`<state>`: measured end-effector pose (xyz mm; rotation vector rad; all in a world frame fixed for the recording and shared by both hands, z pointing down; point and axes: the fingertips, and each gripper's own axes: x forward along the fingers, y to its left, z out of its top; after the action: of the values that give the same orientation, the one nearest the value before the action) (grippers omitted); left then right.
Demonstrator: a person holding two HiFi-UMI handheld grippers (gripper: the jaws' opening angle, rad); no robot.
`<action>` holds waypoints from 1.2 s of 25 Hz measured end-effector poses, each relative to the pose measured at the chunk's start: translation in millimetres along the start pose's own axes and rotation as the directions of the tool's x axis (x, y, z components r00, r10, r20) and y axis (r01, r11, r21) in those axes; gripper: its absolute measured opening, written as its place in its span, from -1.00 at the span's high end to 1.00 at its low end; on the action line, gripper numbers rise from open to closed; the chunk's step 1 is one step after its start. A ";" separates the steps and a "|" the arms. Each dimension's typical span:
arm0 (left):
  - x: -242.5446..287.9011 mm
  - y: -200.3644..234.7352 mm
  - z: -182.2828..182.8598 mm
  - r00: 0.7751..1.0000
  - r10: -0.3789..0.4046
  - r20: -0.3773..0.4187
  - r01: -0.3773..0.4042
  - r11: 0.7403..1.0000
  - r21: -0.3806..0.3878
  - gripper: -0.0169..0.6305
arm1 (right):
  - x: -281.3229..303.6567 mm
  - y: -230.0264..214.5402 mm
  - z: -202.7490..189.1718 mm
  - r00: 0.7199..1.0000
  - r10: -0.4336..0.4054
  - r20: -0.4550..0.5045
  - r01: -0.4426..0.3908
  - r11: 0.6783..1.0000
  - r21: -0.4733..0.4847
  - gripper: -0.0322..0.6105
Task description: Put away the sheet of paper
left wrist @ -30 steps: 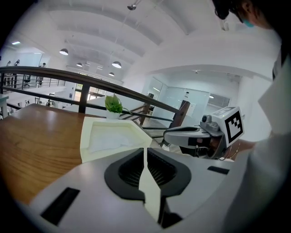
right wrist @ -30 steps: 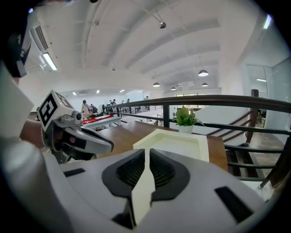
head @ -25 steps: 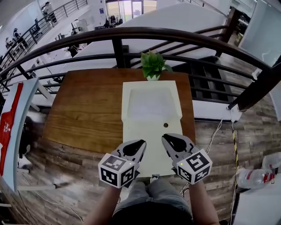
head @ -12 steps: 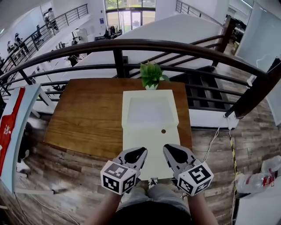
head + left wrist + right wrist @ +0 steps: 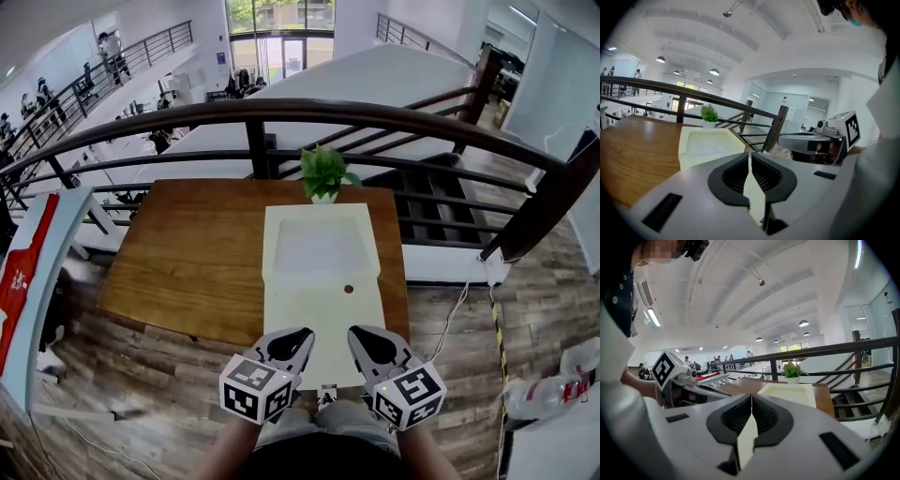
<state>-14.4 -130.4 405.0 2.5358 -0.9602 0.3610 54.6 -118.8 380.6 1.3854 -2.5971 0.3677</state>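
Observation:
A cream document case lies open on the wooden table point(image 5: 187, 253). Its tray half point(image 5: 272, 246) holds the white sheet of paper point(image 5: 319, 246). The flat lid half point(image 5: 323, 314), with a small round hole point(image 5: 349, 289), reaches past the table's near edge toward me. My left gripper point(image 5: 294, 339) and right gripper point(image 5: 360, 339) are side by side at the lid's near edge. In the left gripper view, my left gripper point(image 5: 751, 164) is shut on a thin cream edge point(image 5: 754, 194). The right gripper point(image 5: 751, 404) is likewise shut on the cream edge point(image 5: 748, 439).
A small potted plant point(image 5: 324, 171) stands at the table's far edge, just behind the tray. A dark metal railing point(image 5: 253, 117) runs behind the table, with a drop beyond it. Wood-plank floor point(image 5: 141, 375) lies below the near edge; a cable point(image 5: 459, 291) trails at the right.
The head view has tilted up a little, so the case and both grippers sit lower in the picture. Both grippers have stayed at the lid's near edge.

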 end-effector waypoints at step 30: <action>-3.4 -10.0 -16.4 0.999 0.015 -0.038 -0.016 1.000 -0.021 0.85 | -7.0 13.6 -15.5 0.998 0.040 -0.053 -0.042 0.998 -0.043 0.82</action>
<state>-11.7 -114.1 415.5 2.4945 -0.9653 0.4003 47.7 -101.3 391.7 1.2929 -2.5792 0.3449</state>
